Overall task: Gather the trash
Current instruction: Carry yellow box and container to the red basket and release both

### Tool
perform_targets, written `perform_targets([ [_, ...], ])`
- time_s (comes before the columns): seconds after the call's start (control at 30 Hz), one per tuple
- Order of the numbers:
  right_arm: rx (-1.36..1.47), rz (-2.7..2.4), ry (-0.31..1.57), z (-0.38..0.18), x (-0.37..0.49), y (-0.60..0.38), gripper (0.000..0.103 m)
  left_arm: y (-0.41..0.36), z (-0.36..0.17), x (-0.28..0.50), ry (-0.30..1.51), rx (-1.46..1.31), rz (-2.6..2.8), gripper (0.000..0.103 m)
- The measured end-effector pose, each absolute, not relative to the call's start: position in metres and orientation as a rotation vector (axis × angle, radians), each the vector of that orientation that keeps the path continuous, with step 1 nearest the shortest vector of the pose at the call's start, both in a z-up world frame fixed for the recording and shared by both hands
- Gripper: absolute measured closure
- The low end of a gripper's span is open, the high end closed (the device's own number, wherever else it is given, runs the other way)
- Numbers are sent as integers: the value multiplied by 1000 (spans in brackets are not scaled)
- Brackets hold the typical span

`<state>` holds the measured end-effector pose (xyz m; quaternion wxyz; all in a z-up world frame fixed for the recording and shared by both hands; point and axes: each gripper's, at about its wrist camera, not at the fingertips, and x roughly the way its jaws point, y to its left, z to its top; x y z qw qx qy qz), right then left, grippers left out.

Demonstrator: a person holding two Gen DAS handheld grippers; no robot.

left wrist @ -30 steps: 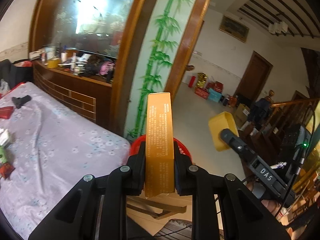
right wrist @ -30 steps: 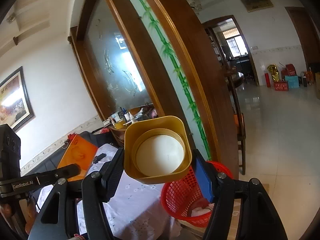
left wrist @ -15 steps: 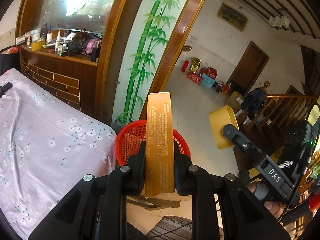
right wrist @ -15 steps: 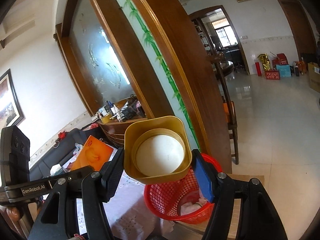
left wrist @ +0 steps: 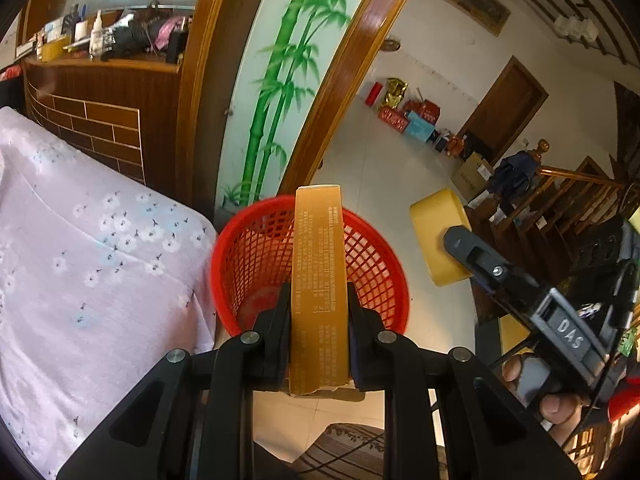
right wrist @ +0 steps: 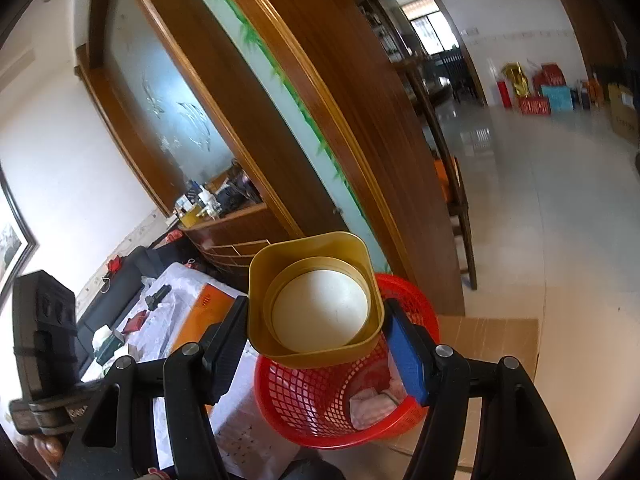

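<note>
From the left wrist, your left hand-held gripper [left wrist: 318,316] pinches one tall gold carton [left wrist: 318,280] by its narrow sides, long axis running forward out of the jaws, so it can slide straight off the pads. Directly ahead of and below its tip sits one red mesh basket [left wrist: 248,256], beside the flowered cloth on the desk [left wrist: 80,240]. Off to the right, your right hand-held gripper [left wrist: 460,248] carries one yellow tub [left wrist: 436,232] towards the same basket.

From the right wrist, that gripper [right wrist: 316,320] clamps the tub [right wrist: 316,296] across its flat sides, open mouth facing the camera, jaws set wide to span it. The basket [right wrist: 320,408] lies just beyond and beneath, with what looks like crumpled paper [right wrist: 372,404] already inside; I cannot count the pieces.
</note>
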<state>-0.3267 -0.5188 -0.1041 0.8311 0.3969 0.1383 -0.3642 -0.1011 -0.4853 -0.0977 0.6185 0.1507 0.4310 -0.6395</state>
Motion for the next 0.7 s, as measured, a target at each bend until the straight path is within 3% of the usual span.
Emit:
perform_targets([
  [0.23, 869, -777, 316, -117, -322, -531, 32, -503, -122, -95, 1049, 350, -1443, 81],
  [0.3, 874, -778, 323, -120, -322, -534, 31, -504, -125, -93, 1058, 347, -1439, 75],
  [0.37, 865, -785, 335, -122, -321, -537, 31, -502, -125, -89, 1059, 326, -1426, 57],
  [0.7, 831, -751, 290, -98, -316, -525, 25, -426, -71, -63, 939, 212, -1372, 37],
])
